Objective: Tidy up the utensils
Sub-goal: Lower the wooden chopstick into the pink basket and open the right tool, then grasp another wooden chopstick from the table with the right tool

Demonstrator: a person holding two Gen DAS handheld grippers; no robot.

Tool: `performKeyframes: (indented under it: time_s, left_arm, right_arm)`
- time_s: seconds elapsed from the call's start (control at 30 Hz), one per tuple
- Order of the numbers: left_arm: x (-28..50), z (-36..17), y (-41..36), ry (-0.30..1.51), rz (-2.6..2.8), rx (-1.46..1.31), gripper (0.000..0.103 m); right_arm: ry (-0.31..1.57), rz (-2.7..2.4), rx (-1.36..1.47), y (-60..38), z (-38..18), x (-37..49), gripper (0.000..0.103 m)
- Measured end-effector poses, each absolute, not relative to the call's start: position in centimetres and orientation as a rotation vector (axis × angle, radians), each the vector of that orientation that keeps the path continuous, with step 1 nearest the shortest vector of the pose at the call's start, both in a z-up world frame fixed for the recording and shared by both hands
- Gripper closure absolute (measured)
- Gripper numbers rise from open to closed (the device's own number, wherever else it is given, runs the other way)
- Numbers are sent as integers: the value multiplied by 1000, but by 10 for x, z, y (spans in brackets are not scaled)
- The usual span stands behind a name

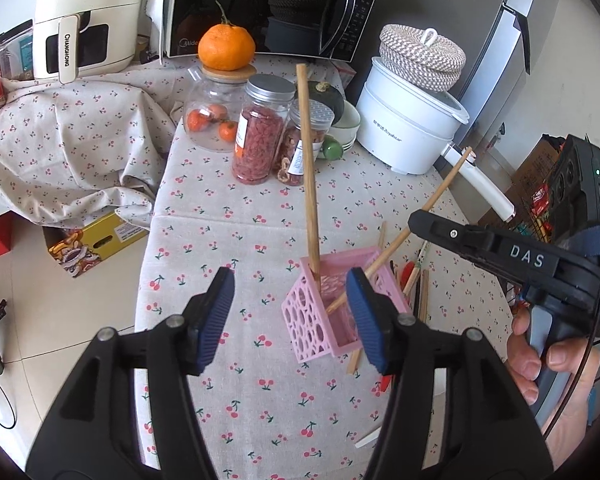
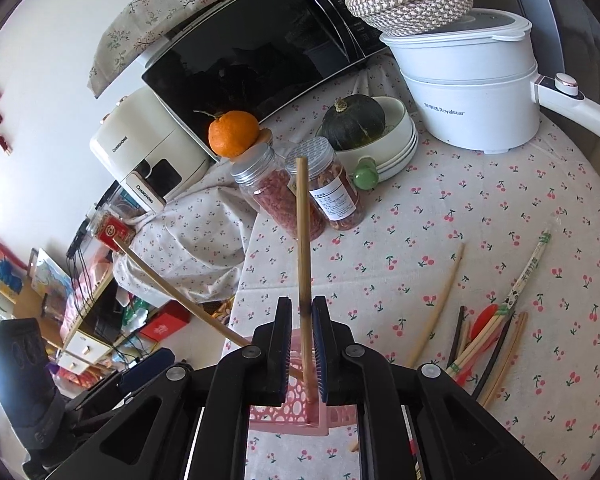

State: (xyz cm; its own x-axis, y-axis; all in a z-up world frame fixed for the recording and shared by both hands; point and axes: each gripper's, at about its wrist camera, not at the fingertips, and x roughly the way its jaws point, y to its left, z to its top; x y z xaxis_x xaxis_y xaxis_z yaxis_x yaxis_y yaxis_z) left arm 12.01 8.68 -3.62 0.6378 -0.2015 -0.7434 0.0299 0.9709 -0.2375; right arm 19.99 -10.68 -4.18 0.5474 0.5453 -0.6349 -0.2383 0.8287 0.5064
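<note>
The pink basket sits on the tabletop with two chopsticks standing in it. More chopsticks lie in a pile just beside it. The left tongs are open wide and hold nothing; the basket is next to the right pad. The right tongs are open a little, with one upright stick between the pads, which look like they do not press it. The sticks look light, thin, stiff and smooth, so they may roll or slip. Best to pinch one near the middle. The basket looks light and may tip.

"CHANGHONG" on air fryer
</note>
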Motion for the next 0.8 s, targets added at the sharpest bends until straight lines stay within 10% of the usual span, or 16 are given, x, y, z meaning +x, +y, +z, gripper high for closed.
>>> performKeyframes:
  time_s: [0.17, 0.8]
  left_arm:
    - [116, -40, 74, 906, -130, -160, 28]
    - [91, -51, 29, 989, -171, -73, 20]
  right_arm:
    - [834, 481, 408, -120, -27, 191, 49]
    - [823, 286, 294, -204, -4, 124, 35]
